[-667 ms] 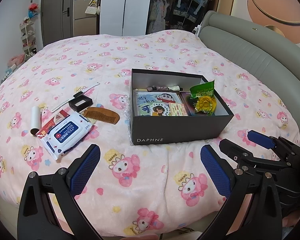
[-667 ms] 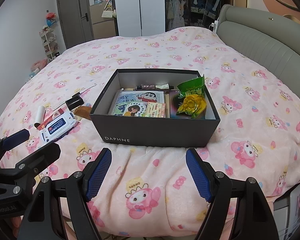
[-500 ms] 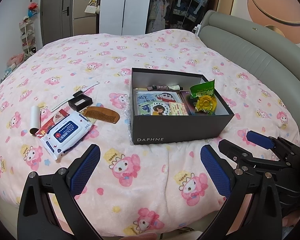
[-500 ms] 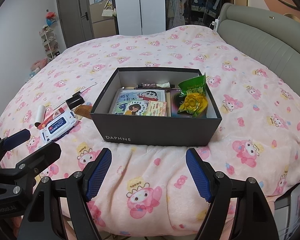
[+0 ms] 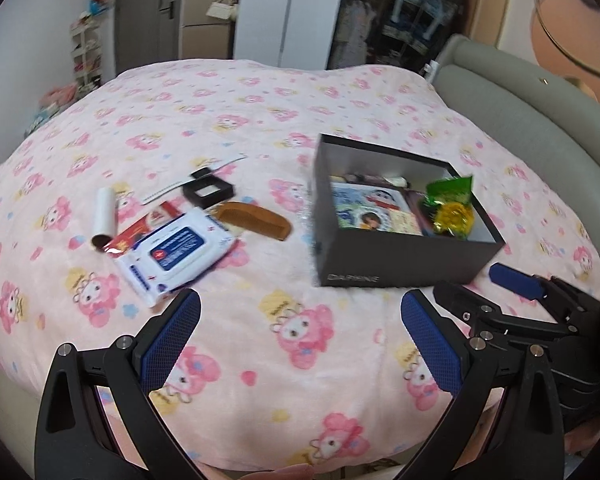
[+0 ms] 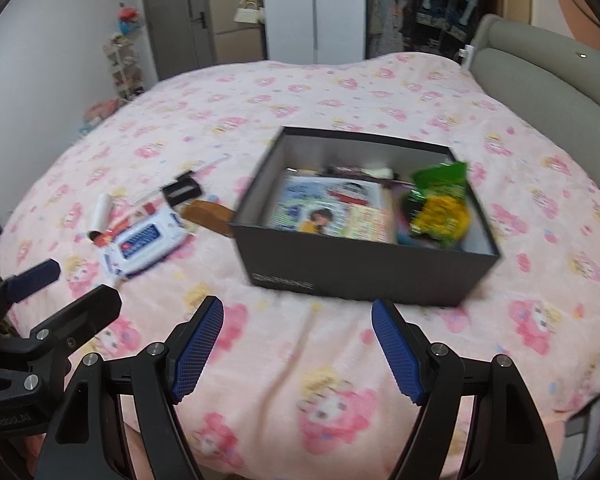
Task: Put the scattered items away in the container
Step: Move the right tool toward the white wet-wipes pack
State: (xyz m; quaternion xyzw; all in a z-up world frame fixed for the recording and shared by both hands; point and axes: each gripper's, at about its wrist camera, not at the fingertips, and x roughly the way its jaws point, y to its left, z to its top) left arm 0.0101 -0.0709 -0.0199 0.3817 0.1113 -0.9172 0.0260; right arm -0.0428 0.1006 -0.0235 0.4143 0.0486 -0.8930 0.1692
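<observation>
Left wrist view: left tongs (image 5: 300, 328) spread wide, nothing between the blue pads, hovering over the near edge of the bed (image 5: 228, 128) with its pink cartoon blanket. Dark open box (image 5: 404, 258) sits right of centre, already holding a cartoon booklet (image 5: 366, 204), a green snack bag (image 5: 450, 190) and a yellow wrapped item (image 5: 454, 218). Scattered items lie left of the box on the blanket: wet wipes pack (image 5: 176, 248) nearest, red packet (image 5: 140, 230) partly under it, white tube (image 5: 105, 214) at far left, brown comb (image 5: 256, 220) just beside the box, small black case (image 5: 208, 192) behind the comb, thin white strip (image 5: 192, 180) farther back. Right tongs (image 5: 496, 284) visible at right edge, near the box's near right corner, also spread. Right wrist view: blurred. Right tongs (image 6: 296, 332) apart, empty, just in front of the box (image 6: 360, 268). Wipes pack (image 6: 146, 242), tube (image 6: 100, 210), comb (image 6: 208, 212) and black case (image 6: 182, 192) all left of the box, none inside. Left tongs (image 6: 68, 284) show at lower left, near the wipes, jaws apart. Grey headboard (image 6: 540, 92) at far right.
</observation>
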